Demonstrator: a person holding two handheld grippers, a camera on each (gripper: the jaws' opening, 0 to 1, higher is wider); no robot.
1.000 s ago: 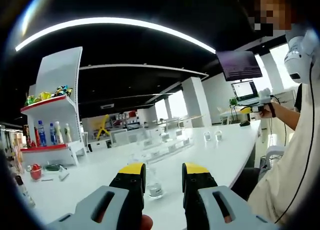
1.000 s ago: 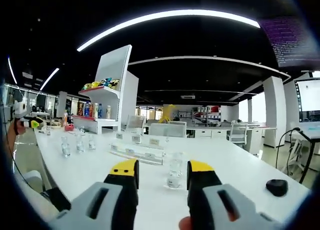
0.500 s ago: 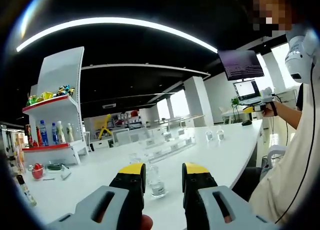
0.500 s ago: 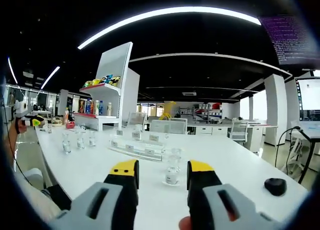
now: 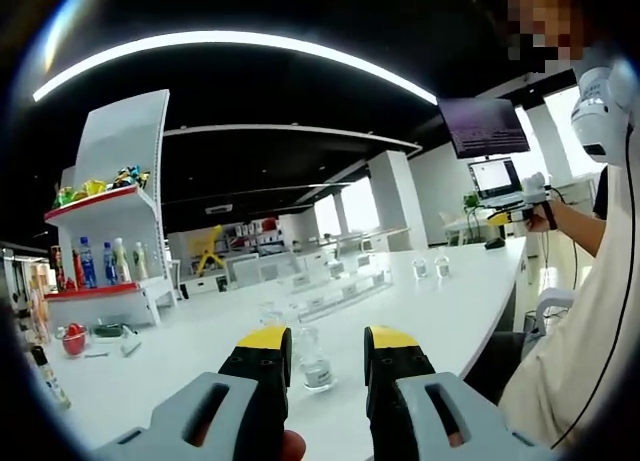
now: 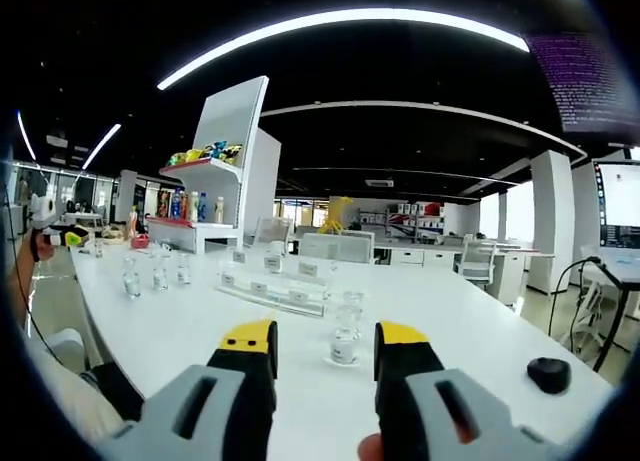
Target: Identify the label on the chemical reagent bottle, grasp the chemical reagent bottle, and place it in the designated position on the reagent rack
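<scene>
In the left gripper view a small clear reagent bottle (image 5: 315,359) with a white label stands on the white table (image 5: 200,351), just beyond my open left gripper (image 5: 328,347) and in line with its gap. Behind it lies a clear acrylic reagent rack (image 5: 335,289) with label tags. In the right gripper view a similar bottle (image 6: 344,343) stands ahead of my open right gripper (image 6: 325,343), with a second bottle (image 6: 353,307) behind it and the rack (image 6: 272,287) to the left. Neither gripper touches a bottle.
Two bottles (image 5: 430,268) stand far right of the rack; the other view has three bottles (image 6: 157,273) at left. A white shelf unit (image 5: 110,241) holds drinks and snacks. A black object (image 6: 547,374) lies at right. A person's sleeve (image 5: 580,341) fills the right edge.
Both views have shifted slightly with the hands, and the bottle ahead of each gripper looks a little nearer. The jaws keep the same gap.
</scene>
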